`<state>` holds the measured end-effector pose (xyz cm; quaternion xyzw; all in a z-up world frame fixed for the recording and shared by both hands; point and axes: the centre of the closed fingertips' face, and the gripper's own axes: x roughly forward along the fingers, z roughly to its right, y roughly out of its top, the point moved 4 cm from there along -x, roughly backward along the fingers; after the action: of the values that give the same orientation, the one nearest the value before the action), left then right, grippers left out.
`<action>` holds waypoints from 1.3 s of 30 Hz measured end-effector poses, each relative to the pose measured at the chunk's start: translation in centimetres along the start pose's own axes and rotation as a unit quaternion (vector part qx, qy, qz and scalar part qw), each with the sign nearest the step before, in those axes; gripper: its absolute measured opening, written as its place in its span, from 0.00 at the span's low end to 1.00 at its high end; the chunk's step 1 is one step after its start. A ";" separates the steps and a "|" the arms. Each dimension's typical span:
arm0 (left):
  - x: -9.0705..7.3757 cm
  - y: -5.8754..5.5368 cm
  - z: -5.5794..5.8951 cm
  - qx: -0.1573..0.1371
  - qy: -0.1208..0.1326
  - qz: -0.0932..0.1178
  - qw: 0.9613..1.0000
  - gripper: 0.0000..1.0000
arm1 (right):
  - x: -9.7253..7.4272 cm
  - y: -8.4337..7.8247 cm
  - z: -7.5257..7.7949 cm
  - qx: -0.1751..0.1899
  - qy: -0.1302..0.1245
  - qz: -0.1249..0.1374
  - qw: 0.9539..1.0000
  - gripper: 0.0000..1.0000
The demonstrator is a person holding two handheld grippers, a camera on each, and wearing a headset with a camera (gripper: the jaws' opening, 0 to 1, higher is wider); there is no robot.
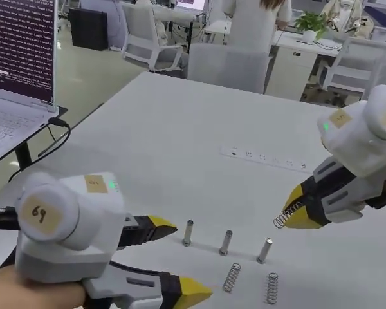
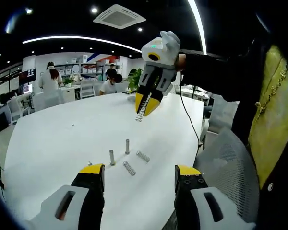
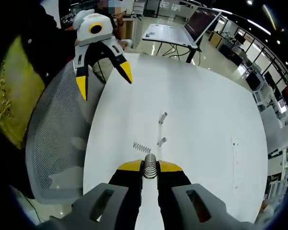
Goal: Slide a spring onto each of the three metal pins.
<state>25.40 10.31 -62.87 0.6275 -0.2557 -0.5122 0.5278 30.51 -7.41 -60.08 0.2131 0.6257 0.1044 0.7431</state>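
Observation:
Three short metal pins (image 1: 188,232) (image 1: 226,242) (image 1: 264,250) stand upright in a row on the white table (image 1: 180,129), all bare. Two loose springs (image 1: 231,277) (image 1: 271,288) lie just in front of them. My right gripper (image 1: 297,215) hovers above and to the right of the rightmost pin, shut on a third spring (image 1: 285,216), which sticks out of its yellow tips (image 3: 150,166). My left gripper (image 1: 180,259) is low at the near left, open and holding nothing (image 2: 139,171). In its view the pins (image 2: 127,146) and springs (image 2: 143,156) lie ahead.
A laptop (image 1: 13,77) sits on a separate desk at far left, with its cable hanging. A white power strip (image 1: 264,158) lies on the table behind the pins. A mesh chair (image 3: 53,134) stands at the near edge. Office chairs and people are behind the table.

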 end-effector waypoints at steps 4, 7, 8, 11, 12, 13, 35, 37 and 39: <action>-0.5 -0.5 -0.3 -0.009 0.009 -0.001 1.000 0.64 | 0.3 -0.2 0.3 0.004 0.001 -0.002 1.000 0.08; -1.1 -0.8 -0.6 -0.014 0.015 -0.001 1.000 0.69 | 0.6 -0.4 0.7 0.002 0.000 -0.007 1.000 0.08; -1.2 -0.9 -0.7 -0.016 0.019 0.000 1.000 0.71 | 0.6 -0.4 0.8 0.004 0.000 -0.006 1.000 0.08; -1.7 -0.9 -1.0 -0.019 0.019 0.010 1.000 0.75 | 0.8 -0.7 1.3 0.007 -0.001 -0.011 1.000 0.08; -1.8 -0.8 -1.0 -0.015 0.019 0.016 1.000 0.76 | 0.9 -0.8 1.5 0.010 0.000 -0.012 1.000 0.08; -1.9 -0.8 -1.0 -0.014 0.016 0.017 1.000 0.76 | 1.0 -0.9 1.6 0.011 0.001 -0.013 1.000 0.08; -1.9 -0.5 -0.8 0.007 -0.010 0.027 1.000 0.84 | 5.8 -4.1 3.4 0.011 0.042 -0.098 0.994 0.08; -1.9 -0.5 -0.7 0.005 -0.011 0.027 1.000 0.84 | 6.1 -4.3 3.5 0.011 0.044 -0.102 0.994 0.08; -1.9 -0.6 -0.7 0.003 -0.011 0.026 1.000 0.84 | 6.4 -4.4 3.7 0.013 0.047 -0.102 0.994 0.08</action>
<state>25.28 12.42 -62.77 0.6165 -0.2797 -0.5043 0.5361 34.84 -9.33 -67.22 0.1531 0.6797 0.0297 0.7167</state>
